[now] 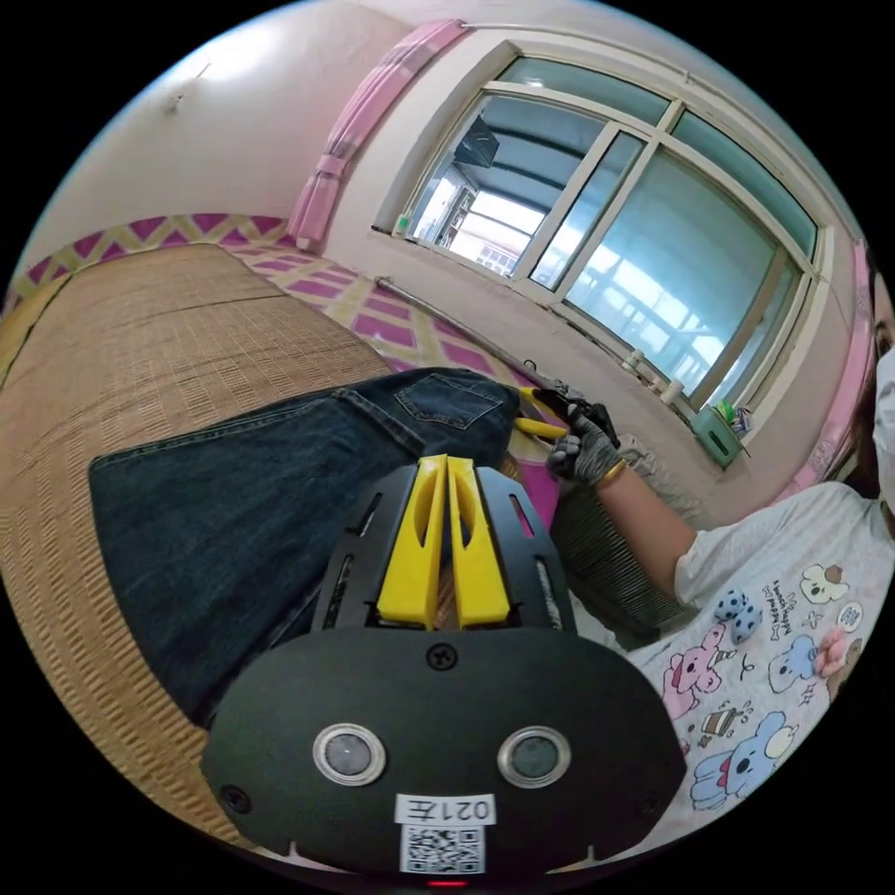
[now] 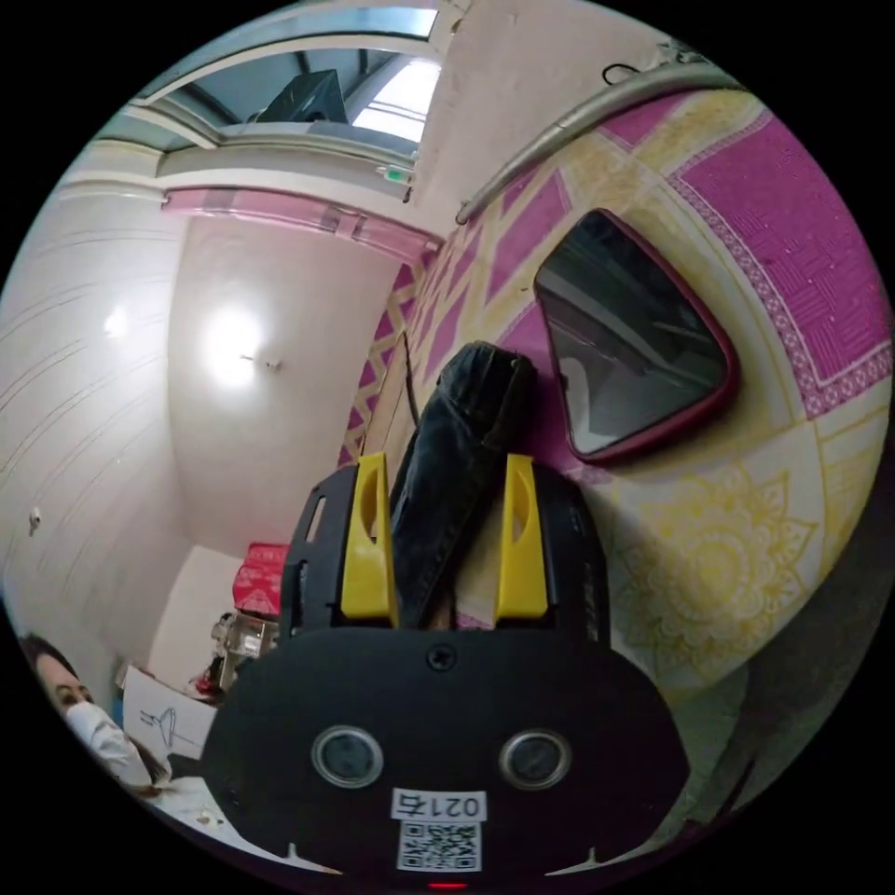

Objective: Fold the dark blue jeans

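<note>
While scanning from the left of the left gripper view, found a woven straw mat [image 1: 140,373] spread under the dark blue jeans [image 1: 261,503], laid flat with the legs toward the left and the waist toward the right. Met next the left gripper [image 1: 446,463], yellow jaws clenched tight together over the near edge of the denim; could not tell whether any cloth was pinched between them. Passed a back pocket [image 1: 447,396] facing up near the waist, then reached the right gripper [image 1: 541,417] at the waist corner, held in a gloved hand [image 1: 583,454]. In the right gripper view, saw the right gripper [image 2: 446,466] released, jaws set wide either side of a bunched ridge of the jeans [image 2: 461,438], with a red-cased tablet [image 2: 634,345] just beside on the patterned pink sheet [image 2: 802,233]. Judged the step to be taking hold of the waist for a fold. Needed, for a clean fold: closing squarely on the full thickness of the waistband, matching the left grip at the near edge, lifting both ends level, and keeping the denim clear of the tablet.
</note>
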`<state>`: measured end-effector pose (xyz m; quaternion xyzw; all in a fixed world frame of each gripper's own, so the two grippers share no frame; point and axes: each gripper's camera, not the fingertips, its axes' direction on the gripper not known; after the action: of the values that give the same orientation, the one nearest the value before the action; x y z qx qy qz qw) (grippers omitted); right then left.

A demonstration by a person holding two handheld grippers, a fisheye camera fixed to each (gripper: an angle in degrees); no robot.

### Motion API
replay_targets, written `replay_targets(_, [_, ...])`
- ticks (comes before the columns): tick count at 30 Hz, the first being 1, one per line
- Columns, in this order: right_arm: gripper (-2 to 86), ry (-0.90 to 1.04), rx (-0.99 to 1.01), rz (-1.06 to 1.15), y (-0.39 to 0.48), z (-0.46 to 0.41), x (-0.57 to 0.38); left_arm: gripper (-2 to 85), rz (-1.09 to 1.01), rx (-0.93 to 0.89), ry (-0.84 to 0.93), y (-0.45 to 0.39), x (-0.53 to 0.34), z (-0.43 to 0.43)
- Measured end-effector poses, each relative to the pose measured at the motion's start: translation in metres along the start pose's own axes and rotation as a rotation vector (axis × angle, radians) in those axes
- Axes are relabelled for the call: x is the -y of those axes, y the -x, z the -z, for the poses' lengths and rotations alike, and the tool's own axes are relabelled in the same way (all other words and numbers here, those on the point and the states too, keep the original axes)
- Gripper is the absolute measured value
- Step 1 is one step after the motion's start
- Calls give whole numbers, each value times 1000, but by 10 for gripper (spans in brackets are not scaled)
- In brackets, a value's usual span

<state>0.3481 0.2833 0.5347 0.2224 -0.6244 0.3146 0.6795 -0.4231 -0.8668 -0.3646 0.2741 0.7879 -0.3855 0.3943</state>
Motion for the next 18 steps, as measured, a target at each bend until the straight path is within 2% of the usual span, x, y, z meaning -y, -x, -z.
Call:
replay_targets(8, [53,-26,45,-101,1,-41,-9,-9,71,43,-49,21,-44,58])
replay_targets(10, [36,-39,52,-19,27,-43,-18,-9,105,50,-56,31,-54,69])
replay_targets(13, [24,-37,-42,265,128,-50,-47,-9,143,58,-66,46,-73,90])
replay_targets(15, [20,-9,-156,607,238,-73,-102,-9,159,67,-76,53,-84,104])
replay_targets(16, [20,-3,-190,703,265,-82,-123,-9,171,71,-85,58,-92,113])
replay_targets(18, [19,28,-297,1085,354,-127,-224,-9,193,73,-96,65,-104,126])
